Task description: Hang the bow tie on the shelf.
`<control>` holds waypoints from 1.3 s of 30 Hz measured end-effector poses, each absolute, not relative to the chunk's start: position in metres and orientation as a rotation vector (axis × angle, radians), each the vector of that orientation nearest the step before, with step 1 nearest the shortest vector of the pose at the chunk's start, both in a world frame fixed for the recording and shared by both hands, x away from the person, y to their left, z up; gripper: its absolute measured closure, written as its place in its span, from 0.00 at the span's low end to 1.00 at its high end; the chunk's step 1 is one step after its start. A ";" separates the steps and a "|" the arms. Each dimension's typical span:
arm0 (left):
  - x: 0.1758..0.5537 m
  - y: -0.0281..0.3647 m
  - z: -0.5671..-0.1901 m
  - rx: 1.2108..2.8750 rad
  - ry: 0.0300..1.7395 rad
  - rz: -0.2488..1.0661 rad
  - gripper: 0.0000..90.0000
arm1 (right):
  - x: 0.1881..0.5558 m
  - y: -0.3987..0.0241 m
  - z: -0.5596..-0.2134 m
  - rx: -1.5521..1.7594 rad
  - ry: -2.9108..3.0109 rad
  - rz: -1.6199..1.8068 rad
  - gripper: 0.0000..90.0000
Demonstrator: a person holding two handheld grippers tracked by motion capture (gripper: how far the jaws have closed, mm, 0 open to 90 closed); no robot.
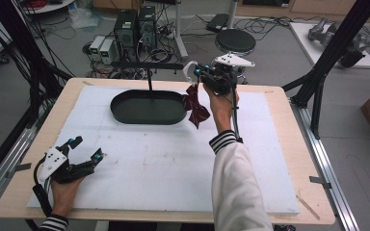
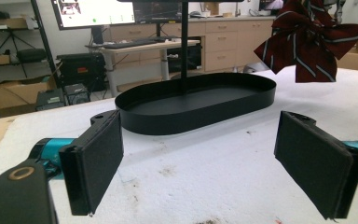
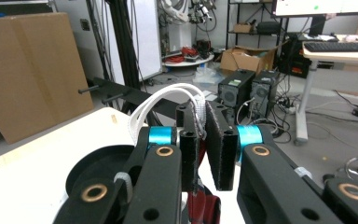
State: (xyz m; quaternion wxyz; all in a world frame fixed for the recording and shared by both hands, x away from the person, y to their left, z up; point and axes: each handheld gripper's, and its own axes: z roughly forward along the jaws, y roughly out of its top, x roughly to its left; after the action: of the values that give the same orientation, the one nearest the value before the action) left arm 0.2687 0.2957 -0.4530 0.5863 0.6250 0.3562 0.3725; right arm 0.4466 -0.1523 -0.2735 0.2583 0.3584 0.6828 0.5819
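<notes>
The wooden table carries a white foam sheet with a black oval metal tray. Beside the tray hangs a dark red bow tie with pale stripes, held above the sheet by its white elastic loop in the clamped right tongs. The left tongs rest wide apart.

Computer towers (floor), round stool
</notes>
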 end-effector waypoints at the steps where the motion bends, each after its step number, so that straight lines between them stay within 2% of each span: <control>1: 0.269 0.296 -0.453 1.458 0.831 0.870 0.18 | 0.447 -0.150 -0.274 0.971 1.855 1.577 0.93; 12: 0.269 0.295 -0.453 1.456 0.829 0.871 0.18 | 0.462 -0.120 -0.265 0.953 1.855 1.586 0.93; 26: 0.268 0.296 -0.453 1.449 0.827 0.871 0.18 | 0.484 -0.089 -0.272 0.943 1.881 1.520 0.93; 39: 0.269 0.297 -0.453 1.444 0.830 0.864 0.18 | 0.501 -0.088 -0.286 1.006 1.854 1.449 0.93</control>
State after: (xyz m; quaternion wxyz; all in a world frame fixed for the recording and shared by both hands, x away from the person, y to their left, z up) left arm 0.2686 0.2966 -0.4533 0.5912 0.6208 0.3567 0.3714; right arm 0.5009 -0.0879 -0.2859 0.2870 0.3765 0.6940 0.5424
